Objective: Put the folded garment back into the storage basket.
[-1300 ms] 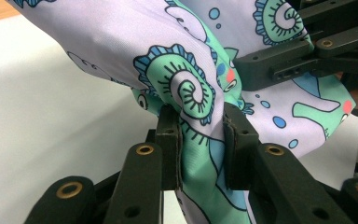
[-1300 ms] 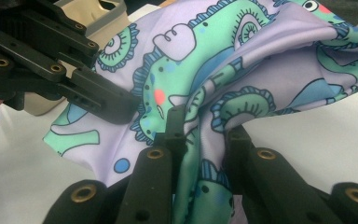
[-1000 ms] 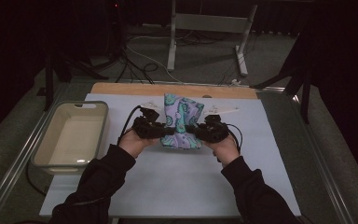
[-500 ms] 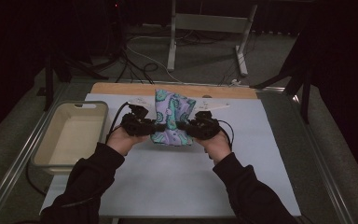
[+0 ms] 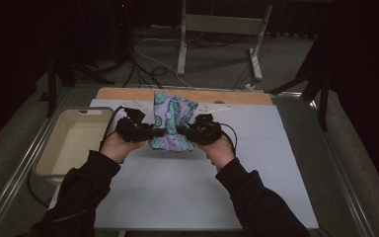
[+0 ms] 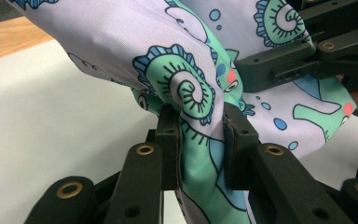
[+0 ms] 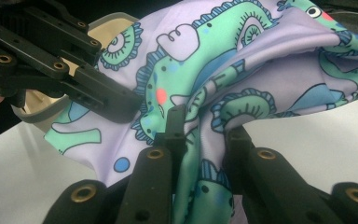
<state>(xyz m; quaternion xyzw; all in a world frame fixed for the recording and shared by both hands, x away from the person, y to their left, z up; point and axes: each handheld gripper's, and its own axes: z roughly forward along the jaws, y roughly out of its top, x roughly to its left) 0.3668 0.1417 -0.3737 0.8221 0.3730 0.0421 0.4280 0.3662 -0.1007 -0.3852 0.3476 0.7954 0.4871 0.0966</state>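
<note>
A lilac cloth (image 5: 171, 122) printed with green and blue seahorses hangs bunched between my two grippers above the white mat (image 5: 256, 163). My left gripper (image 5: 160, 131) is shut on the cloth's left side; in the left gripper view the cloth (image 6: 177, 84) is pinched between both pads (image 6: 172, 144). My right gripper (image 5: 181, 131) is shut on its right side, with folds of the cloth (image 7: 223, 70) squeezed between the jaws. The two grippers point at each other, close together. In the right gripper view the left gripper's black jaws (image 7: 98, 93) cross the cloth at the upper left.
A cream plastic bin (image 5: 54, 163) stands at the left edge of the mat. A wooden board (image 5: 128, 94) runs along the mat's far side, with a white strip (image 5: 217, 105) lying on it. Metal stand legs (image 5: 182, 44) and cables lie beyond the table.
Both hands have carried the cloth leftwards and a little towards the far side of the mat, slightly higher. The grip on both sides is unchanged.
</note>
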